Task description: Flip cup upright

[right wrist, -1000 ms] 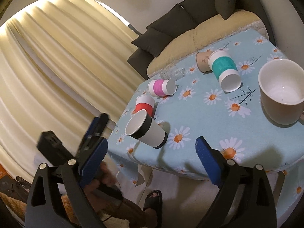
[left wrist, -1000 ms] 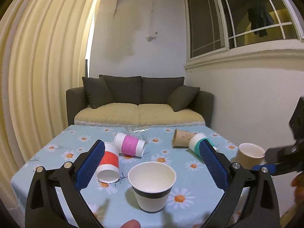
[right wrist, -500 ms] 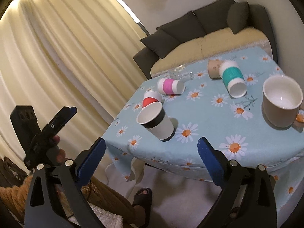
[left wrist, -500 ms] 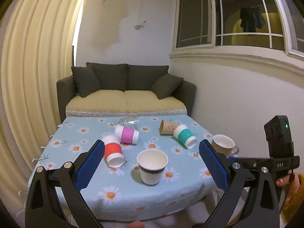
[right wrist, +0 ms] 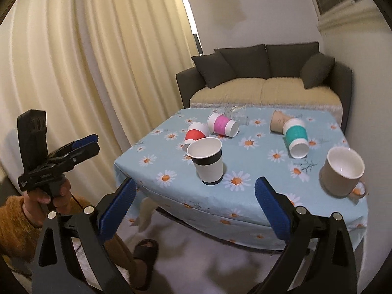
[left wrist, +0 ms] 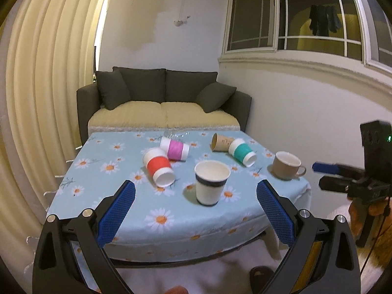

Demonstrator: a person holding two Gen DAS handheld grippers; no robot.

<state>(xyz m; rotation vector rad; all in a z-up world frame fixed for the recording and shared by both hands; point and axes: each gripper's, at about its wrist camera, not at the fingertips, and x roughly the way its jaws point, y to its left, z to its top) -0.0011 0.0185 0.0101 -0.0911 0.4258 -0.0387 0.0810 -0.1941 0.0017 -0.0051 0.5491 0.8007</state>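
A white paper cup with a black band [left wrist: 212, 186] [right wrist: 207, 160] stands upright near the table's front edge. A red-banded cup [left wrist: 158, 167] [right wrist: 195, 135], a pink-banded cup [left wrist: 174, 149] [right wrist: 222, 124], a teal-banded cup [left wrist: 242, 152] [right wrist: 296, 137] and a brown paper cup [left wrist: 221, 142] [right wrist: 278, 121] lie on their sides. My left gripper [left wrist: 194, 216] is open and empty, held back from the table. My right gripper [right wrist: 194, 214] is open and empty, also off the front edge.
A beige mug [left wrist: 286, 166] [right wrist: 341, 171] stands upright at the right. A clear glass [right wrist: 237, 111] lies at the table's back. The table [left wrist: 103, 171] has a blue daisy cloth. A sofa [left wrist: 161, 107] stands behind, a curtain left, a wall right.
Both grippers have pulled back and away from the table, so the cups look smaller. The black-banded cup stays upright where it was.
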